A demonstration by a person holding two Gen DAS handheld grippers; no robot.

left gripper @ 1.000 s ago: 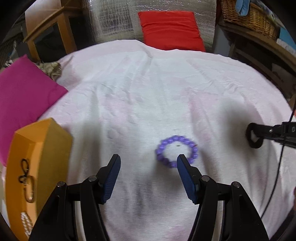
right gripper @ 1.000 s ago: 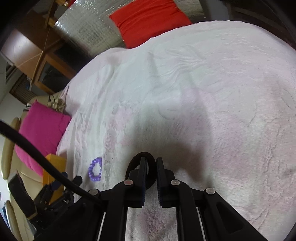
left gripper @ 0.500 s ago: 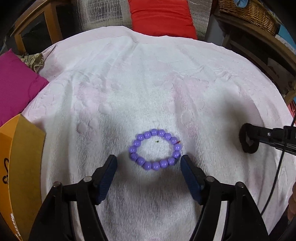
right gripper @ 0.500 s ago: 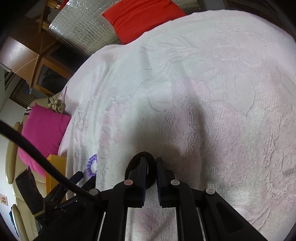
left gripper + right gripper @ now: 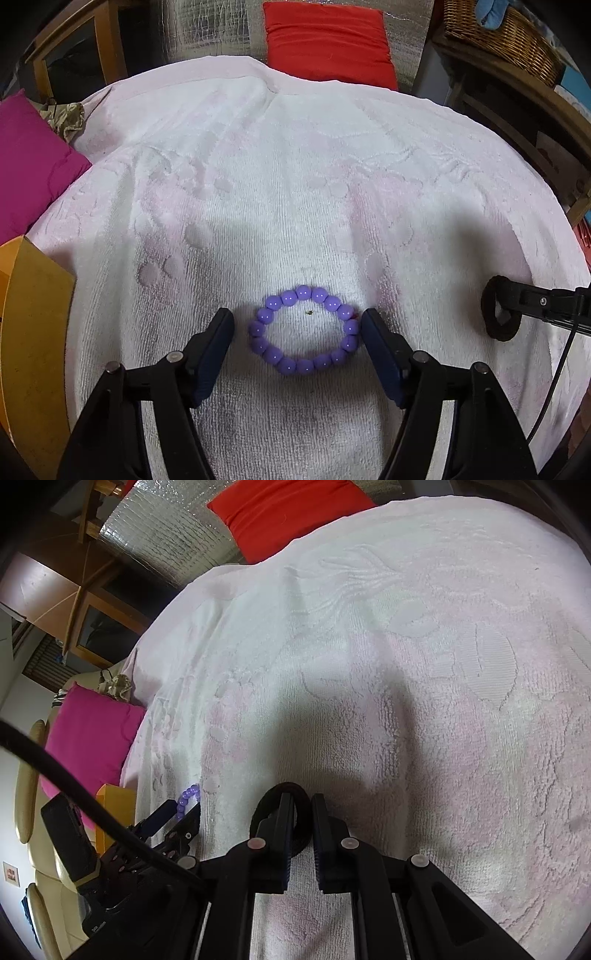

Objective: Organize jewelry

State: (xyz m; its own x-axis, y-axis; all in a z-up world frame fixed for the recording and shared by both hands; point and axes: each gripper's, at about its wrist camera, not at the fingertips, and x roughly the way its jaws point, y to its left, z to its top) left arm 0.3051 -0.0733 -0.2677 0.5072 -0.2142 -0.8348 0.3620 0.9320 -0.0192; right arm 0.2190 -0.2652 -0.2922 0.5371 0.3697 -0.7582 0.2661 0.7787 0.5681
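Lowered since a second ago, my left claw now straddles one purple bead bracelet mid-bed, jaws wide and holding nothing, my right claw clamped on one black hair tie, one orange box at bed's left edge

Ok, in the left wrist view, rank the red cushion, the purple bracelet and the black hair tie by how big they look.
1. Red cushion, largest, though it lies farthest from the camera.
2. Purple bracelet, lying flat between the open left tool's fingers.
3. Black hair tie, smallest, held by the right tool.
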